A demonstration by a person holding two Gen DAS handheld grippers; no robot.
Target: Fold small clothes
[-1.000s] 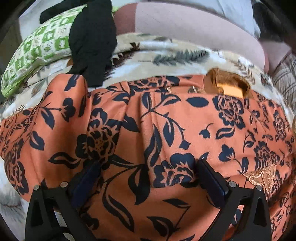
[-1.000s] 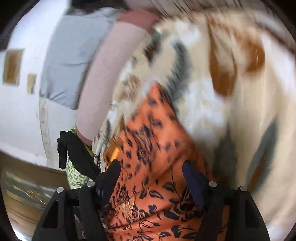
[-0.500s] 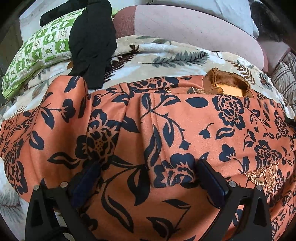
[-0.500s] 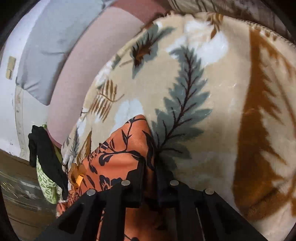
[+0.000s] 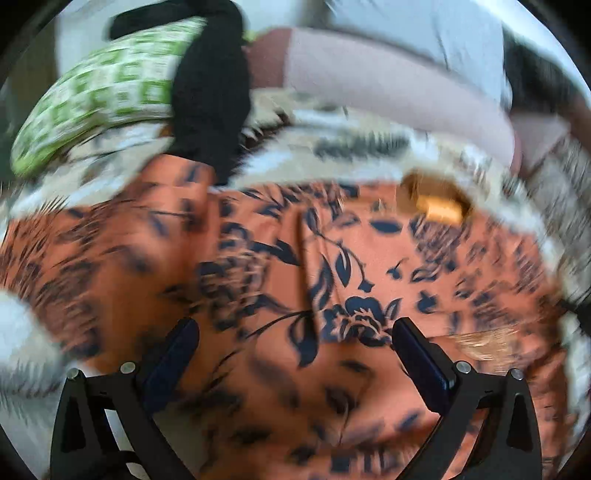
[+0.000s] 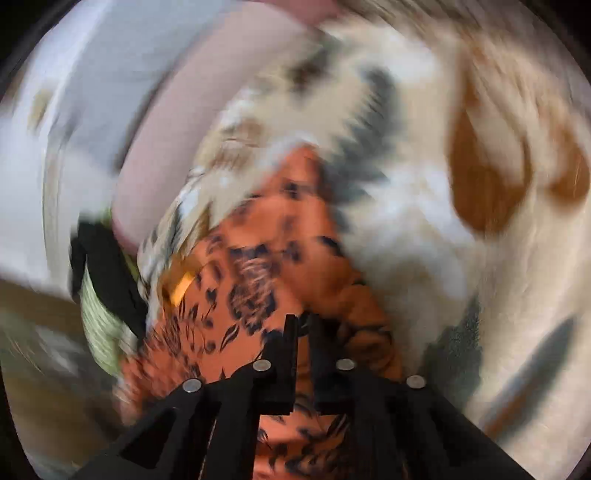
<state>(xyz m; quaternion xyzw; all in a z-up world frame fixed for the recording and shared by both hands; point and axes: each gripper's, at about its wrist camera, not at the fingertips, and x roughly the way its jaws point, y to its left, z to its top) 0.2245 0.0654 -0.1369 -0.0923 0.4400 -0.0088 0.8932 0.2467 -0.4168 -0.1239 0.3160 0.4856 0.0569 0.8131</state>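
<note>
An orange garment with dark blue flowers (image 5: 288,266) lies spread on a cream leaf-print blanket (image 5: 362,147). Its brown collar with a yellow label (image 5: 439,206) is at the far right. My left gripper (image 5: 295,343) is open, its fingers (image 5: 173,350) wide apart just above the cloth. In the right wrist view my right gripper (image 6: 304,325) is shut on an edge of the orange garment (image 6: 251,295) and holds it over the blanket (image 6: 461,240). Both views are blurred.
A green-and-white checked pillow (image 5: 96,99) with a black garment (image 5: 210,92) draped over it lies at the far left. A pink bolster (image 5: 388,85) and a grey cushion (image 5: 424,29) run along the back. A plaid cloth (image 5: 557,170) shows far right.
My right gripper closed on the garment's edge and has now lifted and swung with it. My left gripper stayed open and is now moving over the cloth, blurring the view.
</note>
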